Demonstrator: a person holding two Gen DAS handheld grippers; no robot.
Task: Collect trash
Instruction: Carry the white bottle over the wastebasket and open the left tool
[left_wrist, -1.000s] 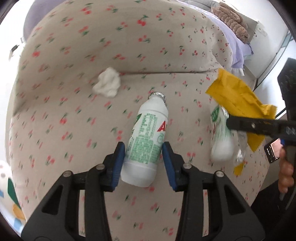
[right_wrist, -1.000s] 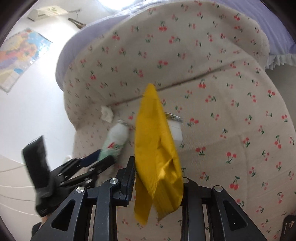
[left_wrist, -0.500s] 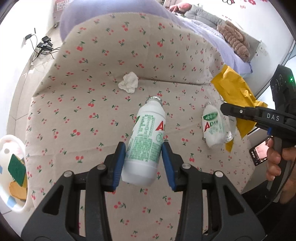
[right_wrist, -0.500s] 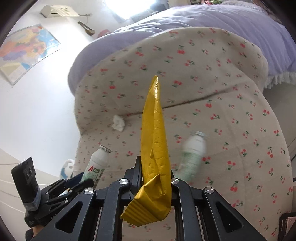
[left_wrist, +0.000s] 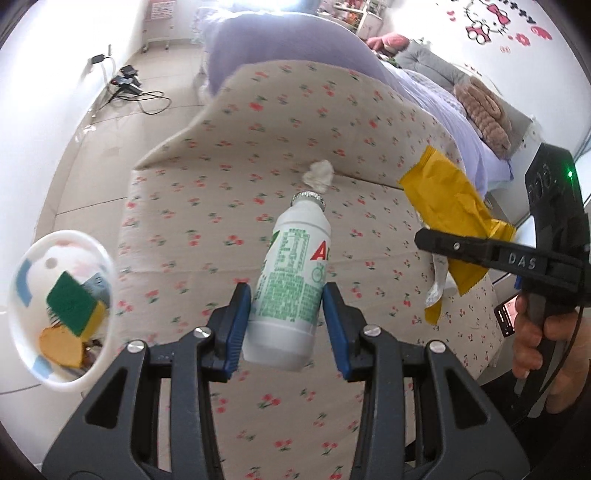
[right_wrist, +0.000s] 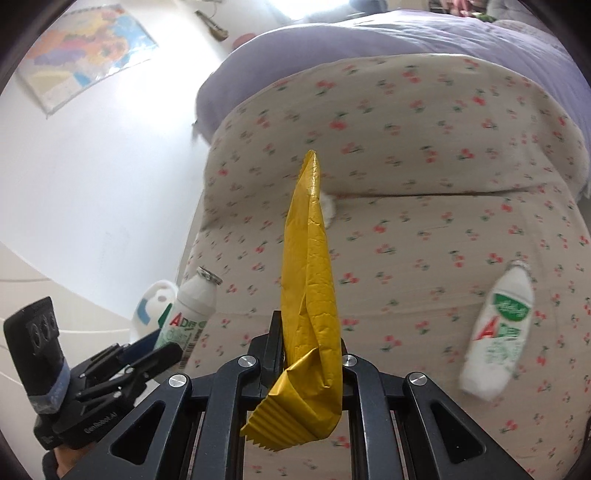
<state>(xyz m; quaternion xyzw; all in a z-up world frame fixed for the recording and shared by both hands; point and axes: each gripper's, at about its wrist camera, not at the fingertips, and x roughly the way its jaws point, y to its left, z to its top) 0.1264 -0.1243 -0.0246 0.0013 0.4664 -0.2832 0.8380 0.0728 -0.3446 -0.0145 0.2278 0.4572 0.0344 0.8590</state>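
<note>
My left gripper (left_wrist: 288, 306) is shut on a white drink bottle (left_wrist: 291, 280) with a green and red label, held off the cherry-print cover (left_wrist: 236, 192); this bottle (right_wrist: 192, 310) also shows in the right wrist view. My right gripper (right_wrist: 310, 354) is shut on a crumpled yellow wrapper (right_wrist: 310, 288), which sticks up between its jaws. From the left wrist view, the right gripper (left_wrist: 436, 240) and yellow wrapper (left_wrist: 447, 206) hang at the right. A second white bottle (right_wrist: 498, 332) lies on the cover. A white tissue wad (left_wrist: 318, 173) rests in the crease.
A white bin (left_wrist: 74, 251) stands on the floor at the left, holding green, yellow and blue scraps. Cables (left_wrist: 129, 85) lie on the tiled floor beyond. A purple bed (left_wrist: 295, 40) with pillows is behind the cover. A person's hand (left_wrist: 535, 332) grips the right handle.
Both grippers have lifted and drawn back from the cover with their loads. The right jaws have closed tighter on the wrapper. The white bin has come into view at the left.
</note>
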